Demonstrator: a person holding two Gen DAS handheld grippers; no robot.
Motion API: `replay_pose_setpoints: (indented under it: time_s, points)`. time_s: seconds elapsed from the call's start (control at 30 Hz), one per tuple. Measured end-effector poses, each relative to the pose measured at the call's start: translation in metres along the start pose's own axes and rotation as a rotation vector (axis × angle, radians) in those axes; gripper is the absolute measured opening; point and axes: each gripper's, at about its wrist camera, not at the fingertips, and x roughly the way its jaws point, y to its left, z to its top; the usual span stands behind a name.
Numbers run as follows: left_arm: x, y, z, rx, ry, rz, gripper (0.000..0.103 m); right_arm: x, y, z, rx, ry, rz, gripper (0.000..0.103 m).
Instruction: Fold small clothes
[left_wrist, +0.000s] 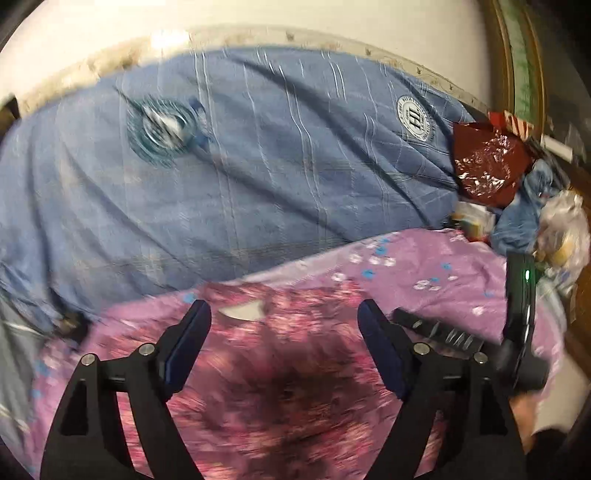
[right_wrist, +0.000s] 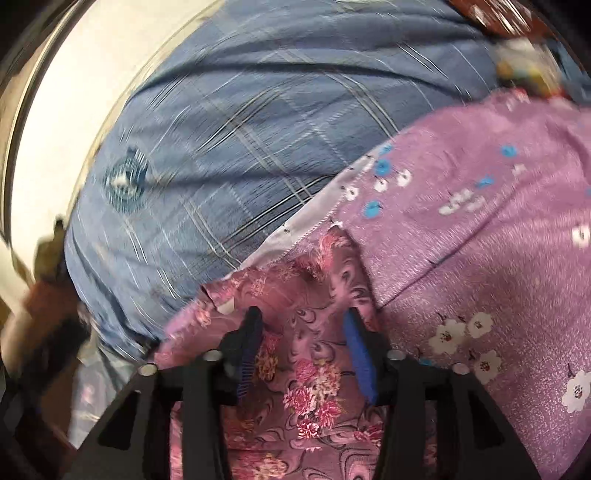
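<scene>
A small pink garment with a dark red floral print (left_wrist: 280, 373) lies on a lilac flowered sheet (left_wrist: 436, 273). My left gripper (left_wrist: 284, 314) is open, with the jaws wide apart, just above the garment near its neck opening. In the right wrist view the same garment (right_wrist: 306, 376) lies under my right gripper (right_wrist: 301, 319), which is open with its blue pads (right_wrist: 356, 350) on either side of the cloth. The right gripper also shows in the left wrist view (left_wrist: 436, 328) at the garment's right side. Both views are motion-blurred.
A blue checked bedcover (left_wrist: 240, 166) spreads beyond the lilac sheet. At the right lie a dark red shiny bag (left_wrist: 487, 162), a crumpled blue cloth (left_wrist: 517, 218) and plastic packets (left_wrist: 561, 229). A pale wall (left_wrist: 258, 18) runs behind the bed.
</scene>
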Motion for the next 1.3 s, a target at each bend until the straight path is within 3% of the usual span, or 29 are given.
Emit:
replay_pose_setpoints:
  time_s: [0.17, 0.33, 0.43, 0.53, 0.63, 0.7, 0.73, 0.77, 0.8, 0.87, 0.93, 1.0, 1.13, 1.23, 1.3]
  points:
    - [-0.025, 0.078, -0.018, -0.169, -0.037, 0.133, 0.09, 0.007, 0.002, 0.001, 0.0, 0.064, 0.048, 0.063]
    - [0.013, 0.165, -0.058, -0.322, 0.126, 0.363, 0.09, 0.026, 0.0, 0.007, -0.001, 0.073, 0.005, 0.063]
    - [0.036, 0.2, -0.086, -0.418, 0.219, 0.378, 0.089, 0.04, -0.008, 0.012, 0.046, 0.083, 0.01, 0.062]
    - [0.06, 0.217, -0.104, -0.438, 0.318, 0.424, 0.089, 0.058, -0.005, 0.012, 0.051, 0.099, -0.017, 0.062]
    - [0.086, 0.216, -0.121, -0.405, 0.441, 0.42, 0.09, 0.081, 0.004, 0.008, 0.034, 0.153, -0.031, 0.06]
    - [0.093, 0.206, -0.126, -0.341, 0.457, 0.428, 0.09, 0.092, 0.016, 0.002, -0.032, 0.167, -0.085, 0.054]
    - [0.092, 0.204, -0.125, -0.314, 0.453, 0.432, 0.09, 0.093, 0.022, 0.0, -0.072, 0.16, -0.112, 0.047]
    - [0.091, 0.203, -0.123, -0.297, 0.46, 0.431, 0.09, 0.093, 0.027, -0.002, -0.114, 0.16, -0.139, 0.018]
    - [0.088, 0.204, -0.122, -0.29, 0.46, 0.421, 0.086, 0.092, 0.03, -0.003, -0.144, 0.169, -0.141, 0.008]
    - [0.084, 0.206, -0.12, -0.305, 0.461, 0.381, 0.069, 0.08, 0.032, 0.0, -0.146, 0.126, -0.114, 0.008]
    - [0.08, 0.209, -0.12, -0.346, 0.468, 0.311, 0.046, 0.064, 0.036, 0.005, -0.163, 0.073, -0.098, 0.008]
    - [0.074, 0.207, -0.12, -0.355, 0.463, 0.263, 0.033, 0.05, 0.039, 0.009, -0.176, 0.027, -0.098, 0.008]
    - [0.062, 0.196, -0.115, -0.271, 0.453, 0.305, 0.029, 0.028, 0.037, 0.014, -0.202, -0.021, -0.109, 0.008]
    - [0.063, 0.201, -0.118, -0.28, 0.469, 0.322, 0.029, 0.045, 0.023, 0.011, -0.219, 0.059, -0.247, 0.011]
    - [0.06, 0.202, -0.114, -0.313, 0.44, 0.303, 0.03, 0.055, 0.007, 0.011, -0.171, 0.127, -0.298, 0.023]
